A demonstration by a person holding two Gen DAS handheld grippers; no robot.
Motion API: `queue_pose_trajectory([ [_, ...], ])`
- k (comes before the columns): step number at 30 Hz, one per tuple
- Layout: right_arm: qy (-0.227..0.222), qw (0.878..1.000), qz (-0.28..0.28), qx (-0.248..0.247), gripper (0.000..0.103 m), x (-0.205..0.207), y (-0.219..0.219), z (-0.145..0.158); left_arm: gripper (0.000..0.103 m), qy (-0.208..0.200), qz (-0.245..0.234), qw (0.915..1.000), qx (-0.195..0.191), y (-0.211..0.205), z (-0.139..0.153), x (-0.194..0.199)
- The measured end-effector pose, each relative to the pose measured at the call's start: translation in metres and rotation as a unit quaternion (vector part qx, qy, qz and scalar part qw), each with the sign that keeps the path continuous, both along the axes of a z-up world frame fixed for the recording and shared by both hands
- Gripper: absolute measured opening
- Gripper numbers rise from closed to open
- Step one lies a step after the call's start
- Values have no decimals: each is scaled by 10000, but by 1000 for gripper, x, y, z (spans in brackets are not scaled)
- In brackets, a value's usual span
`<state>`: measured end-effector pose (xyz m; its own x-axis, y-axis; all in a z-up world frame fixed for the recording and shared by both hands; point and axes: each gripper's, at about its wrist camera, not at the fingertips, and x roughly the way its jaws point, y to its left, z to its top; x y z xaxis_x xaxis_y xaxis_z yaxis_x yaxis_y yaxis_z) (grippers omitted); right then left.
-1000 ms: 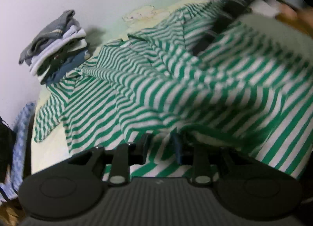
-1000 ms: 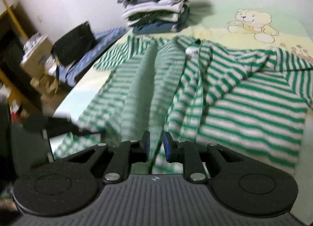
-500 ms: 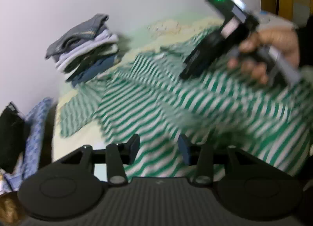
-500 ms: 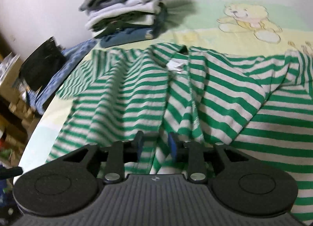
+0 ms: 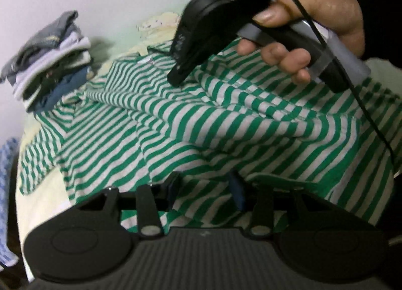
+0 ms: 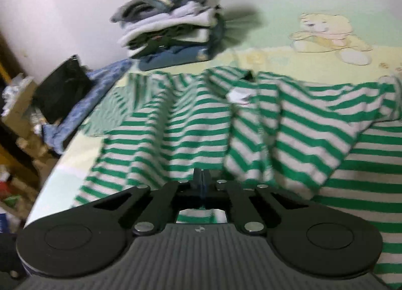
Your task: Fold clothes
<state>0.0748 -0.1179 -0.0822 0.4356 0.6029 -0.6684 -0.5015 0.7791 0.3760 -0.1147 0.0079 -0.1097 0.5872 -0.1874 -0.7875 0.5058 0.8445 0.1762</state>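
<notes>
The bed [image 6: 276,64], with its pale yellow-green sheet and a teddy bear print [image 6: 329,36] at the upper right of the right wrist view, carried everything I was working on. Across most of both frames lay the green-and-white striped shirt [image 5: 201,124], spread out but rumpled, with ridges running through its middle and one sleeve trailing toward the lower left of the left wrist view. I judged it barely started: no clean fold line showed, and the collar with its white label [image 6: 238,95] sat open near the centre of the right wrist view.

At the upper left of both views stood a stack of folded clothes [image 6: 170,31] against the wall, well apart from the shirt, which I took as the finished part of the job. A blue patterned cloth [image 6: 95,96] and a black bag [image 6: 62,89] lay off the bed's left edge.

My right gripper [image 6: 202,182] had its jaws pressed together at the shirt's near edge; whether cloth sat between them I could not tell for sure. In the left wrist view it showed at the upper right, tips down on the fabric. My left gripper [image 5: 206,187] stood wide, fabric under it, holding nothing.

Left to do, as I saw it: smoothing, sleeves in, body folded, then onto the stack.
</notes>
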Motion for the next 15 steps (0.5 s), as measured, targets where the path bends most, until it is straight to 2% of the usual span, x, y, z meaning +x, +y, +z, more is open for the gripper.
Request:
queue_pose_trajectory([
  [1,27,10000,-61,38,2,2,-1,-1,49,35,0,10000,-32,1,0,1],
  [3,58,9999,-124,11,20,4,-1,-4,50,39,-33,10000,-40,2,0,2],
  [5,35,9998,-147,-150,29,4,3,-6,50,2,-85,10000,-21,2,0,2],
  [7,38,9997,-158,-188,29,4,5,-8,52,5,-84,9999,-61,2,1,3],
  [8,74,9997,-145,-169,20,4,7,-8,52,20,-69,9999,-94,3,1,3],
  [9,114,9998,-111,-148,7,3,8,-8,54,36,-56,9999,-120,4,1,4],
  [11,56,9999,-20,-117,1,-1,10,-5,56,56,-29,9998,-162,5,1,6],
  [15,-462,9985,50,-280,0,-12,12,12,59,99,-35,9998,-194,7,2,10],
])
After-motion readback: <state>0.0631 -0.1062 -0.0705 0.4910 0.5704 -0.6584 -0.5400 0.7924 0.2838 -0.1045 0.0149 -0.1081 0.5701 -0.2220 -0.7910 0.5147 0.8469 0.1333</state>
